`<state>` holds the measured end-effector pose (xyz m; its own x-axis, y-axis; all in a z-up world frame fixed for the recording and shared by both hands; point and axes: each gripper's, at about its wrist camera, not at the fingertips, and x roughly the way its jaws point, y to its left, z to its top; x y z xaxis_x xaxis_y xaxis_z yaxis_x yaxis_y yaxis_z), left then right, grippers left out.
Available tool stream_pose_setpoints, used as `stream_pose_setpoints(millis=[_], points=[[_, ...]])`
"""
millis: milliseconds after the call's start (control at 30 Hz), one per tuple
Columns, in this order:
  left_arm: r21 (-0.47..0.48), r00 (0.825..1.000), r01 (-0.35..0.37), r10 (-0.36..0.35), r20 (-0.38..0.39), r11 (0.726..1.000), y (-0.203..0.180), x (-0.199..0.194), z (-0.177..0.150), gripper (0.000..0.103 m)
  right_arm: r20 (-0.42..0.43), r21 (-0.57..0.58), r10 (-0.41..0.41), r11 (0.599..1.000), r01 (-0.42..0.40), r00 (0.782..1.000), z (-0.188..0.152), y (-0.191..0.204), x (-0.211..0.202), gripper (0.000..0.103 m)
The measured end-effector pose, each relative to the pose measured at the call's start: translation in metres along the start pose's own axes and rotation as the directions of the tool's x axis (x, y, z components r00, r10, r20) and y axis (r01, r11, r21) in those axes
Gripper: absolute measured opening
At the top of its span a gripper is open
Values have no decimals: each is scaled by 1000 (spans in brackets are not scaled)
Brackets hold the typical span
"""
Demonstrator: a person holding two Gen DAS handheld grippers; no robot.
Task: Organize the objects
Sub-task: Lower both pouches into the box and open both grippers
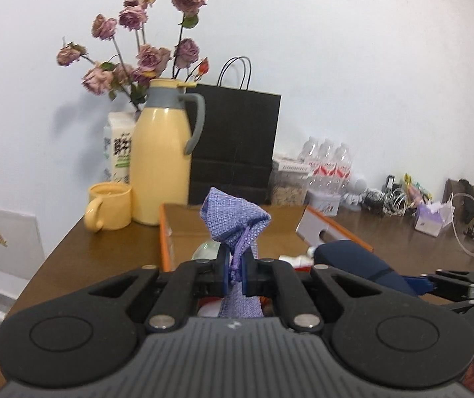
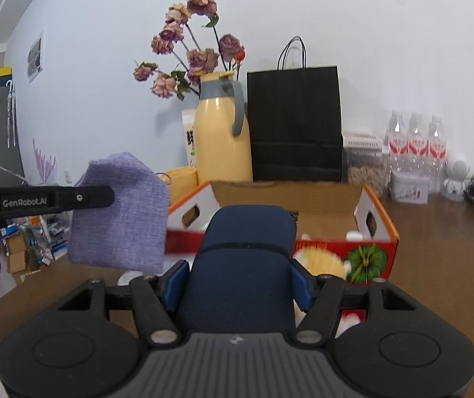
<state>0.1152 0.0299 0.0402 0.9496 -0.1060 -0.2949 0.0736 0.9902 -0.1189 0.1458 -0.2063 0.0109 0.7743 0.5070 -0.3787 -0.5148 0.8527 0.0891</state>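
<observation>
My left gripper is shut on a purple woven drawstring pouch, pinched at its gathered neck, and holds it in the air above the open cardboard box. From the right wrist view the same pouch hangs at the left from the left gripper. My right gripper is shut on a dark blue zippered case, its blue pads pressing both sides. That case shows at the right of the left wrist view. The box lies just beyond, with several small items inside.
On the brown table behind the box stand a yellow thermos jug, a yellow mug, a black paper bag and dried roses. Water bottles, a small tin and tangled cables line the back right.
</observation>
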Motion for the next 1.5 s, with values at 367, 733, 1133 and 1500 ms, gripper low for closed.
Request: stream_pose_setpoints(millis=[367, 733, 1133, 1500], points=[[-11, 1000, 13, -13, 5, 1000, -14, 90, 30, 7, 45, -14, -27, 1000, 28, 999, 50, -32, 73, 62], [-32, 998, -5, 3, -66, 999, -2, 177, 37, 7, 21, -46, -20, 999, 21, 1000, 75, -72, 151, 62], [-24, 983, -38, 33, -179, 999, 5, 210, 18, 64, -98, 3, -60, 998, 61, 993, 57, -100, 186, 72], [6, 987, -128, 128, -98, 992, 2, 200, 19, 103, -110, 6, -108, 994, 110, 988, 56, -108, 185, 103]])
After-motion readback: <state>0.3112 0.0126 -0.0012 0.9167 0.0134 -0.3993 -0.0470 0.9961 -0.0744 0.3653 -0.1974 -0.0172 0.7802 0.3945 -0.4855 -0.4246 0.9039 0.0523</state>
